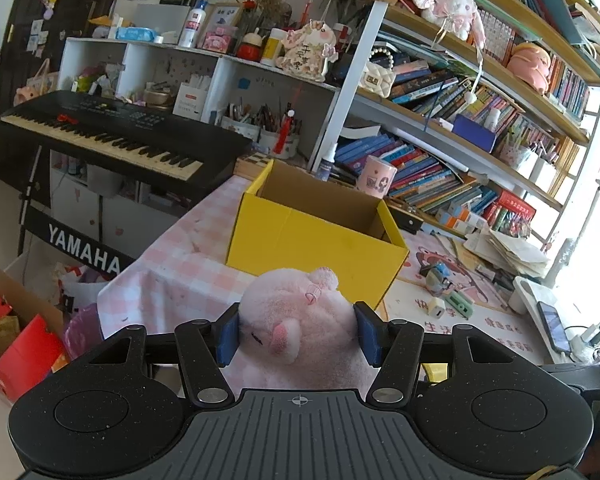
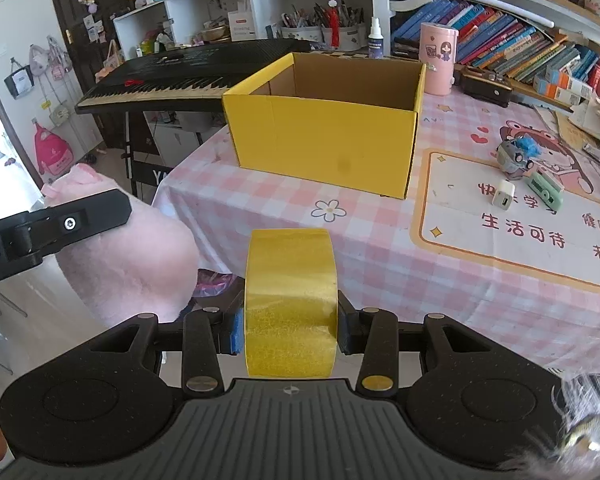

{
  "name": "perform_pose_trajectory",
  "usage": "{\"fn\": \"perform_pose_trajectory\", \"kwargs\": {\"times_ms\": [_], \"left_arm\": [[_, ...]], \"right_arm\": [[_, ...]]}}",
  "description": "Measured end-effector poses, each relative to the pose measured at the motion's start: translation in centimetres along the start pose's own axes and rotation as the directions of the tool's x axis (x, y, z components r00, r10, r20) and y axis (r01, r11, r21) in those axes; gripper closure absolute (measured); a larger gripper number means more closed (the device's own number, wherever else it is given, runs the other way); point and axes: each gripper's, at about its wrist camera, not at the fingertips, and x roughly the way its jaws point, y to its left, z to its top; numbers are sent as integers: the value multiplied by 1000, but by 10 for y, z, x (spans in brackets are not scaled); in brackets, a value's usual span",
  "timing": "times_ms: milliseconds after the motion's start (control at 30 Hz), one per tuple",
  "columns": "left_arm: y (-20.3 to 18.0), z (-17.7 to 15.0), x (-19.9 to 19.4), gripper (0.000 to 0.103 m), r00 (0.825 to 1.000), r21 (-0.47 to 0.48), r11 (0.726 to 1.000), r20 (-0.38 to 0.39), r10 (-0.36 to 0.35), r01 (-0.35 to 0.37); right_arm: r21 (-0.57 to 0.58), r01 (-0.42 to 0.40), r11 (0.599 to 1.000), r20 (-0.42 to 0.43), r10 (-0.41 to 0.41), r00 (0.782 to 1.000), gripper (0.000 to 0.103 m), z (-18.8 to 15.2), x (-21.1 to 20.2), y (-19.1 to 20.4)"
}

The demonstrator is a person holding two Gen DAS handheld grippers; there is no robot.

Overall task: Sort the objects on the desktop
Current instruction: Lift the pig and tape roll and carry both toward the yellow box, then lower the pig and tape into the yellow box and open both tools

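Note:
My left gripper [image 1: 298, 330] is shut on a pink plush pig [image 1: 296, 320] and holds it above the table's near edge, in front of the open yellow cardboard box [image 1: 312, 236]. The pig [image 2: 132, 256] and one left finger also show at the left of the right wrist view. My right gripper [image 2: 290, 330] is shut on a roll of yellow tape [image 2: 290, 300], held upright above the near table edge, facing the yellow box [image 2: 324, 140]. What shows of the box's inside is bare.
A toy car [image 2: 514, 156], white charger [image 2: 503, 196] and green gadget [image 2: 546, 190] lie on the pink mat right of the box. A pink cup [image 2: 438, 58] stands behind it. A Yamaha keyboard [image 1: 112, 136] stands left of the table. Bookshelves [image 1: 480, 104] line the back.

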Motion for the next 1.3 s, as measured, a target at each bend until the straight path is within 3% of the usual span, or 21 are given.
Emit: {"fn": "perform_pose_trajectory", "kwargs": {"times_ms": [233, 467, 933, 1133, 1300], "left_arm": [[-8, 14, 18, 46, 1000, 33, 999, 19, 1, -2], [-23, 40, 39, 46, 996, 99, 995, 85, 4, -13], [-53, 113, 122, 46, 985, 110, 994, 173, -13, -7], [-57, 124, 168, 46, 989, 106, 993, 148, 29, -45], [-49, 127, 213, 46, 992, 81, 991, 77, 97, -103]], "right_arm": [[4, -14, 1000, 9, 14, 1000, 64, 15, 12, -8], [-41, -26, 999, 77, 30, 997, 64, 45, 21, -13], [-55, -73, 996, 212, 83, 974, 64, 153, 52, -58], [-78, -70, 994, 204, 85, 975, 64, 191, 87, -84], [-145, -56, 988, 146, 78, 986, 64, 213, 132, -103]]}}
